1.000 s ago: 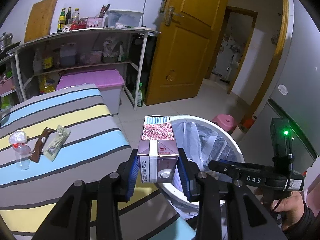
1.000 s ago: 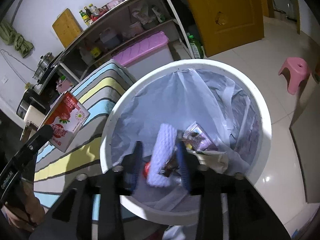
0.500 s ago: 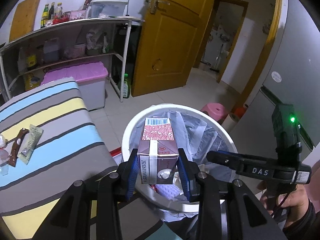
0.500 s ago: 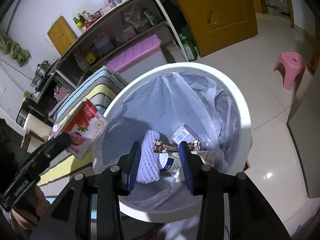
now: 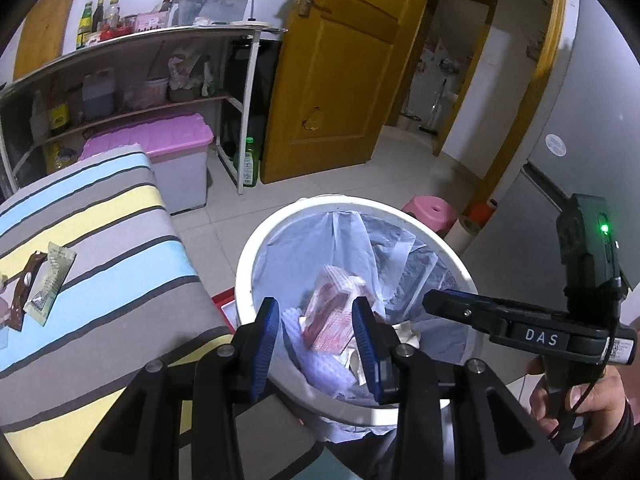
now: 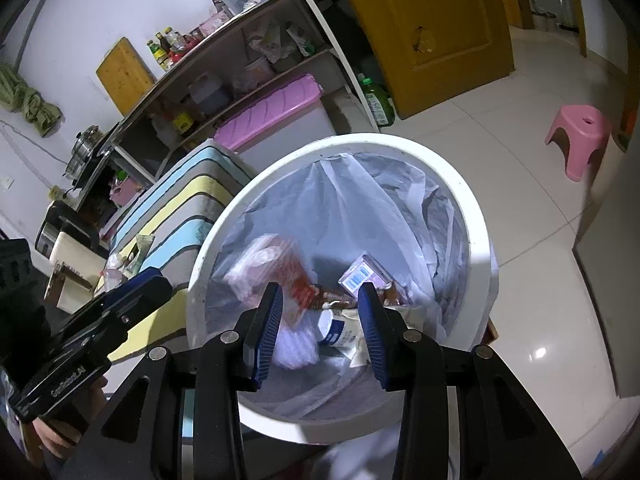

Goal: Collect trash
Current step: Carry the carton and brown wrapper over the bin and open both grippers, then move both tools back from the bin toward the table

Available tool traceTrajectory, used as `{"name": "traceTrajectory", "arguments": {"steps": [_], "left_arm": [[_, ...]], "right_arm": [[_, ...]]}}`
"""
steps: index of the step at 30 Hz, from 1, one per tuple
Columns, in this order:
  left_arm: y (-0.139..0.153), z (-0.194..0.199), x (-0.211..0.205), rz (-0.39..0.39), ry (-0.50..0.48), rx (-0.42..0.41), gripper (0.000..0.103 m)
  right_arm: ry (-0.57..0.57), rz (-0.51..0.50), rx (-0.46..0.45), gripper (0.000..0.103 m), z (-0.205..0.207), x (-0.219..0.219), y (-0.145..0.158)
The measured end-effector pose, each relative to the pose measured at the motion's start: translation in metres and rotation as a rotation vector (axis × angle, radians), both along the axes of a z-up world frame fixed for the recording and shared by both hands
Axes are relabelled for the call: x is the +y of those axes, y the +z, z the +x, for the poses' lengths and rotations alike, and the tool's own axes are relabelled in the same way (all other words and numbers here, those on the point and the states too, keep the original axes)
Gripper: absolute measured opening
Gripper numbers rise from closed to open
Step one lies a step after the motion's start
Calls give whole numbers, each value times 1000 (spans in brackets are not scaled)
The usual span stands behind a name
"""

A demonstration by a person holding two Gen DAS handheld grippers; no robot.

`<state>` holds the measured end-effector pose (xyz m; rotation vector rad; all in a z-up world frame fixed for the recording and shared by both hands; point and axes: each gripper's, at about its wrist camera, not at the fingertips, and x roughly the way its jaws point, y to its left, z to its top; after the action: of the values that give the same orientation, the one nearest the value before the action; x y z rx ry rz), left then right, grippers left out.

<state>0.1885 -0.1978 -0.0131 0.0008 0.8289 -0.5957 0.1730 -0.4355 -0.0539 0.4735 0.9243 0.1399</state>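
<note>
The pink carton (image 5: 332, 312) was pinched in the left hand-held gripper (image 5: 316, 336) 1 second ago. Now it is blurry and inside the white bin (image 5: 248, 264), past the blue pads, which stand apart with nothing between them. The carton is pink and red with a white end, tilted on the other trash. The right hand-held gripper (image 6: 320, 328) hangs over the bin (image 6: 480, 240), spread and empty. 2 wrappers (image 5: 42, 284) lie on the striped desk (image 5: 120, 248) at the left.
</note>
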Motion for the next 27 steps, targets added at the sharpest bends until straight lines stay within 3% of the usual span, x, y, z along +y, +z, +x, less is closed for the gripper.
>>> {"name": "traceTrajectory", "arguments": {"steps": [10, 27], "left_arm": [[3, -13, 12, -5, 23, -4, 38], [22, -61, 79, -6, 169, -54, 38]], "right_arm": [[50, -69, -49, 40, -12, 25, 13], [146, -116, -119, 40, -39, 76, 31]]}}
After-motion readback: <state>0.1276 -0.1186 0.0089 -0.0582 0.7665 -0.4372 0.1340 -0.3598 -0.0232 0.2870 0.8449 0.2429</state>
